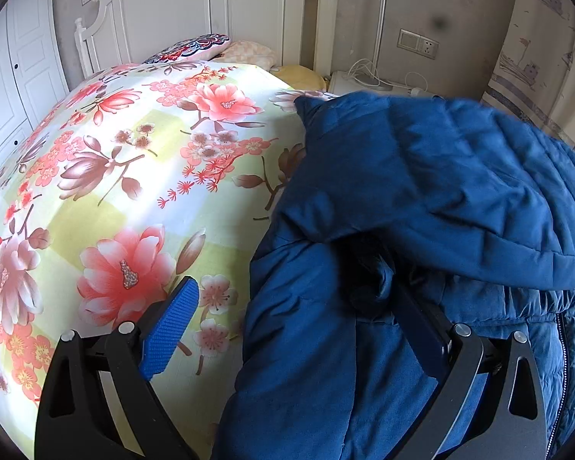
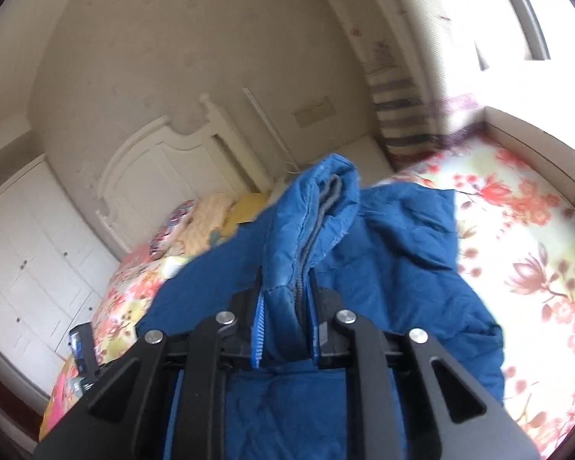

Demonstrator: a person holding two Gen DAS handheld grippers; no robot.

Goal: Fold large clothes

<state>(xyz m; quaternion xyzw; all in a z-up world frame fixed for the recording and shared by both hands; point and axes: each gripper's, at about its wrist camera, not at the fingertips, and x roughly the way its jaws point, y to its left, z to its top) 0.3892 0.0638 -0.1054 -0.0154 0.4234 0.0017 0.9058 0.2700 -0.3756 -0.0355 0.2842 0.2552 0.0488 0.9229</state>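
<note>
Right gripper (image 2: 285, 303) clamped on a raised fold of the blue padded jacket (image 2: 326, 268), zipper edge (image 2: 306, 245) pinched between the jaws and standing up from them. Blurred all through; lower jacket cut off behind the gripper's black frame.

Left gripper (image 1: 295, 314) spread wide, holding nothing: left blue pad (image 1: 168, 329) above the floral bedspread (image 1: 134, 145), right finger resting against jacket fabric, its tip half lost in a dark fold. Jacket heaped on the bed's right side, right edge cropped by the lens rim.

Farther off: pillows (image 1: 195, 48) at the white headboard (image 1: 195, 4), wall socket (image 1: 418, 43), tangled white cable (image 1: 368, 73) on something pale, hard to identify.
</note>
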